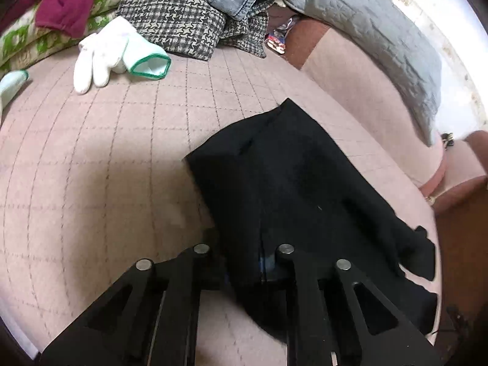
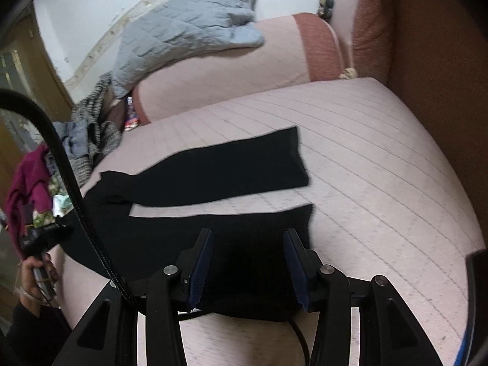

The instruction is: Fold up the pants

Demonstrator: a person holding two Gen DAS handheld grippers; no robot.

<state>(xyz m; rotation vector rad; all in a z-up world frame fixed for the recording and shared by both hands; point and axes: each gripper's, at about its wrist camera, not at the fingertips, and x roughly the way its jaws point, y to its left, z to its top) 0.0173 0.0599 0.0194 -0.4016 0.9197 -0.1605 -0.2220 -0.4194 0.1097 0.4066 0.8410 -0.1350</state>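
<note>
Gripping the waist end of the black pants [image 1: 292, 183], the left gripper [image 1: 244, 262] had its jaws closed on the fabric at 6 o'clock; a white glove [image 1: 116, 52] lay at 10 o'clock. Right wrist view: the right gripper [image 2: 247, 262] stood wide above one leg, pants spread on the pink quilted bed [image 2: 381, 167].

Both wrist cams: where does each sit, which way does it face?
Left wrist: on the left gripper, facing along the black pants toward a white glove; only its fingers show.
Right wrist: on the right gripper, facing across both legs toward a grey quilt; a hand shows.
Shared: pants, quilt, pink cover.
</note>
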